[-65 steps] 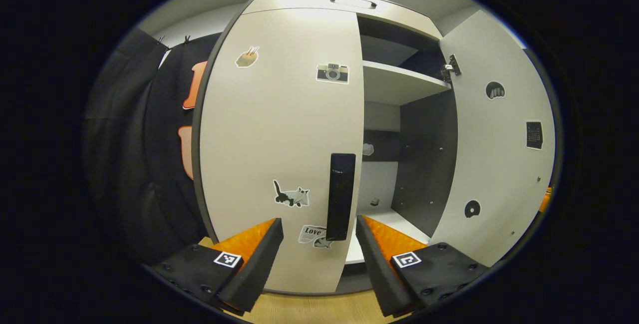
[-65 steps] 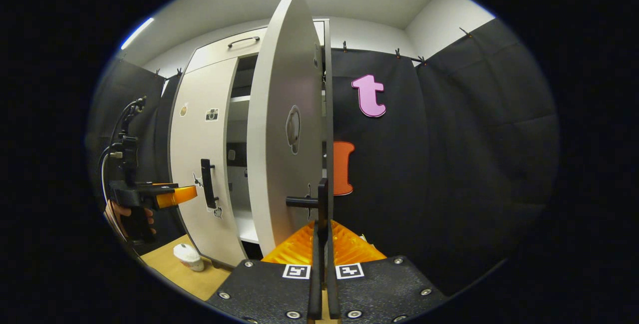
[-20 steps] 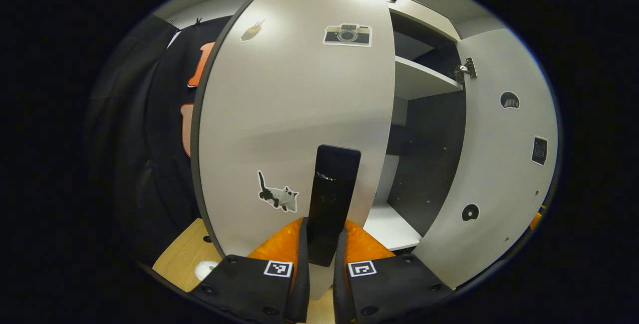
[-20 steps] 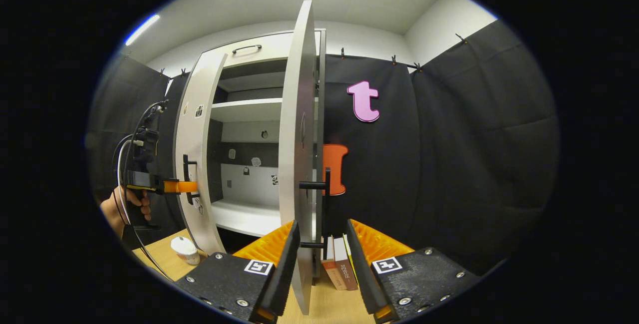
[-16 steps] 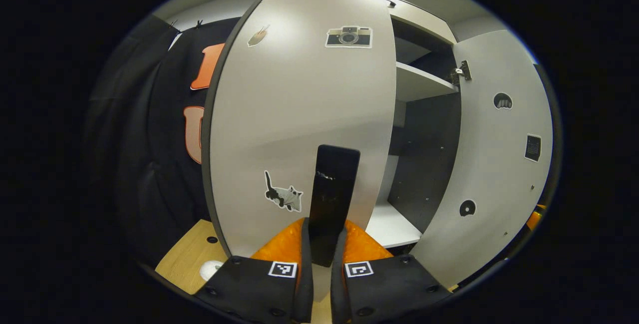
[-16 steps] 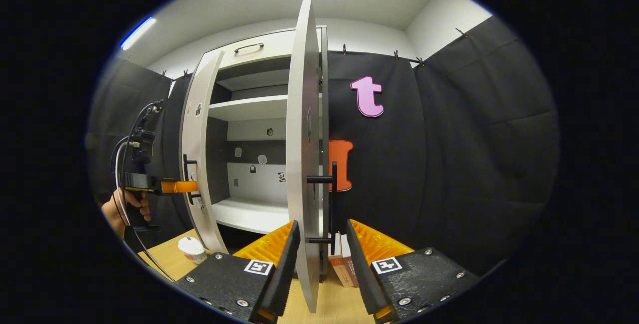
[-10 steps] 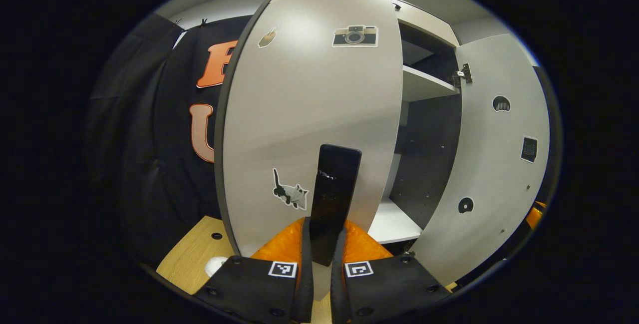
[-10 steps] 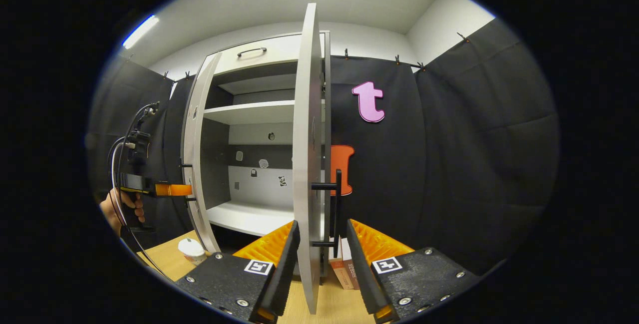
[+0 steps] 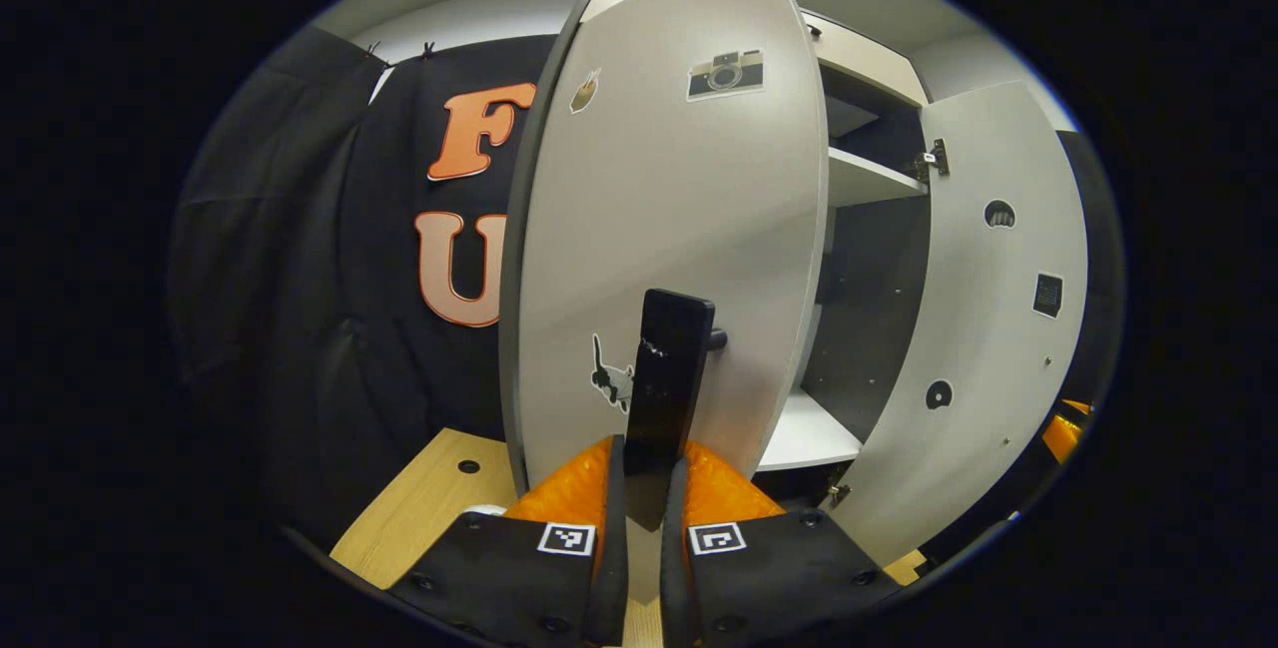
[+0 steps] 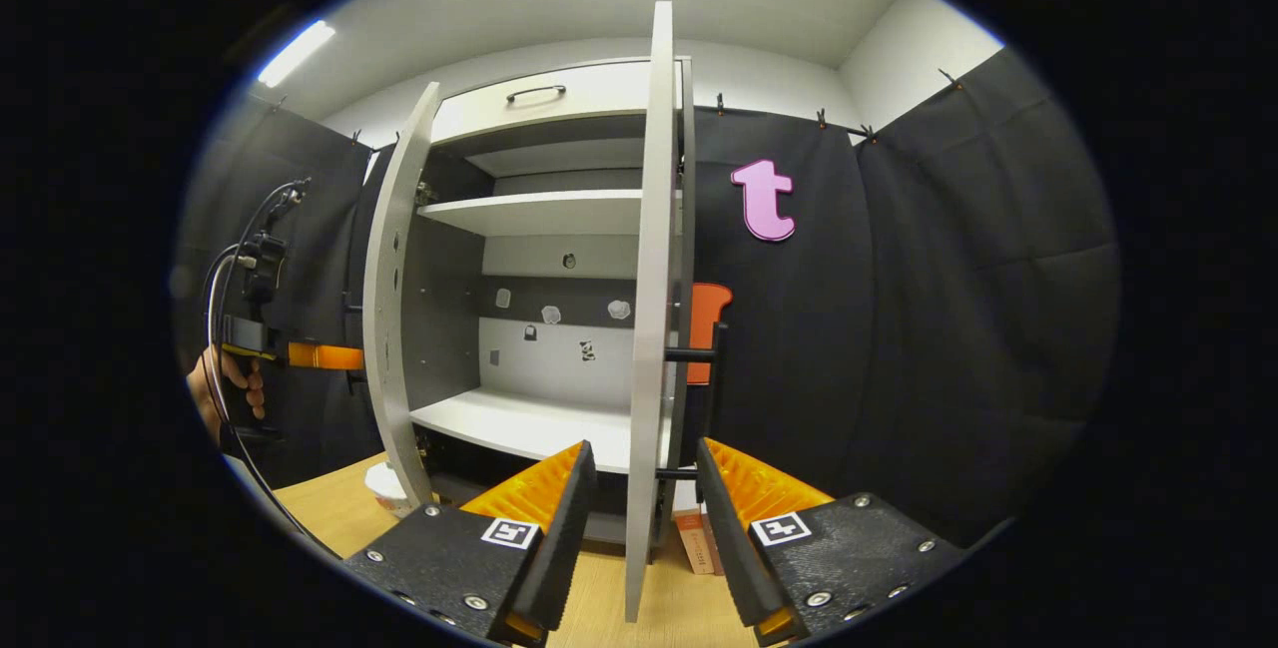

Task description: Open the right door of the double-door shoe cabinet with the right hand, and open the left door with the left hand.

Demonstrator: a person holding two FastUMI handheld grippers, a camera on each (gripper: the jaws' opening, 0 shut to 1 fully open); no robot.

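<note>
The pale left door (image 9: 669, 219), with stickers on it, stands swung well out from the shoe cabinet. My left gripper (image 9: 639, 446) is shut on its black handle (image 9: 667, 368). In the right gripper view this door (image 10: 391, 309) stands at the left, with the left gripper (image 10: 321, 356) held by a hand (image 10: 222, 390) on its outer side. The right door (image 10: 649, 328) stands wide open, seen edge-on. Its lower edge lies between the fingers of my open right gripper (image 10: 639, 493) without being pressed. Its handle (image 10: 691, 354) juts to the right. The right door's inner face (image 9: 988, 328) carries a few stickers.
Inside the cabinet are a white upper shelf (image 10: 539, 212) and a white bottom shelf (image 10: 519, 423), both bare. A white cup (image 10: 384, 481) sits on the wooden floor (image 10: 329, 518) by the left door. Books (image 10: 699, 540) stand behind the right door.
The left door has swung further open with my left gripper shut on its handle. My right gripper, shut on the right door's handle 3.2 s ago, has let go and stands open.
</note>
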